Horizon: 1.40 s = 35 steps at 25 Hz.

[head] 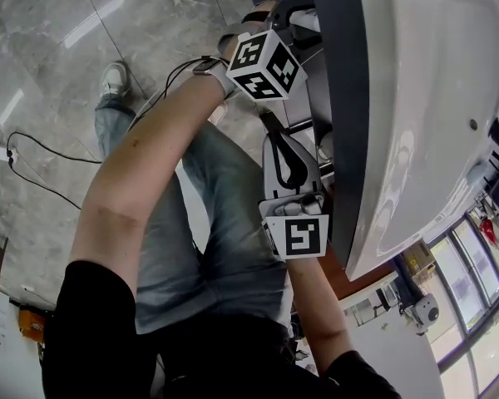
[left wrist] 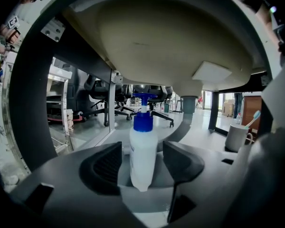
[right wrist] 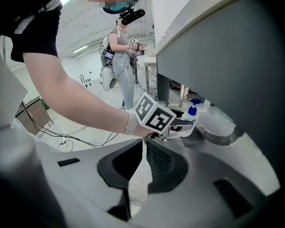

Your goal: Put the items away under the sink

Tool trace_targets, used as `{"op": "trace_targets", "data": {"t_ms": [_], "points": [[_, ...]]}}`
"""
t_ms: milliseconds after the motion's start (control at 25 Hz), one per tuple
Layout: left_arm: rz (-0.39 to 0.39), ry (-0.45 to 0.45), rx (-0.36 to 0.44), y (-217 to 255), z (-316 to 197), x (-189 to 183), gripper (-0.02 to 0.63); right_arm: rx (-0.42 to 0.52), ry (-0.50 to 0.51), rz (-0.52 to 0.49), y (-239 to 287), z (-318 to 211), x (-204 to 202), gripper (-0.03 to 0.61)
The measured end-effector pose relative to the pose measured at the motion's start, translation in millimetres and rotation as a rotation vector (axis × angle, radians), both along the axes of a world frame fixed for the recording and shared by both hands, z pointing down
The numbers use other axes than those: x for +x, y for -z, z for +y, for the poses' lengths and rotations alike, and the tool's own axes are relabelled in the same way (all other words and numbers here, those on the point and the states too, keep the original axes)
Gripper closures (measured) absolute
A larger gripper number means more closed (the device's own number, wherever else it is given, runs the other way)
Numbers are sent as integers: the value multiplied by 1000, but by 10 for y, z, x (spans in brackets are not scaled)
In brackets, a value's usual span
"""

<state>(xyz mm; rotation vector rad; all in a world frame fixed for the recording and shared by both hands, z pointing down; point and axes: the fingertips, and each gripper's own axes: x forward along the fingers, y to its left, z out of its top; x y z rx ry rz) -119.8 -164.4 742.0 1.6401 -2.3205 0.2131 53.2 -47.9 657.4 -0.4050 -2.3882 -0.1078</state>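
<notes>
Left gripper (left wrist: 143, 169) stands wide open around the pump bottle (left wrist: 143, 144), upright on the shelf (left wrist: 204, 136) under the sink (left wrist: 156, 37) and seemingly placed, while the right gripper (right wrist: 143, 159) is clamped on a white tube (right wrist: 139, 180), not yet stowed

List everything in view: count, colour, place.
pump bottle: 1, white with blue pump, standing under the sink between the left gripper's jaws, untouched
cup: 1, grey, under the sink, right of the bottle
toothbrush: 1, light blue, in the cup
tube: 1, white, clamped in the right gripper
sink: 1, white, overhead
drain pipe: 1, grey, below the basin
office chairs: several, black, background
cables: black, on the floor
left gripper: 1, grey, open
right gripper: 1, grey, shut
</notes>
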Motion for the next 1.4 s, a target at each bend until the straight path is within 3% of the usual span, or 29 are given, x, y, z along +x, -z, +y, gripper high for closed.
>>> {"op": "trace_targets", "data": {"t_ms": [280,520,680,760,1000,1160,1400], "points": [[23,-72,-60,24,464,210,350,-21,-129,-1,192,139,5,535],[38,-151,-53,469,842,343,363,-30,-268,-26,524,288,-36,535],[37,-153,-15,843,1094,339,524,-41,-363,-53,740,322,-72,535],[38,-176,-4,1003,1229,382,569,-42,-418,-77,868,334,-96,535],[34,-343,-14,1518,1593,731,591,-31,-564,-147,1262,343,-88,535],[-23,-503,-43,1891,1794,1004,591,-46,-653,-200,1534,350,-9,535],[-31,-649,-20,2543,1802,1191,591,-14,-815,-260,1946,322,343,535]]}}
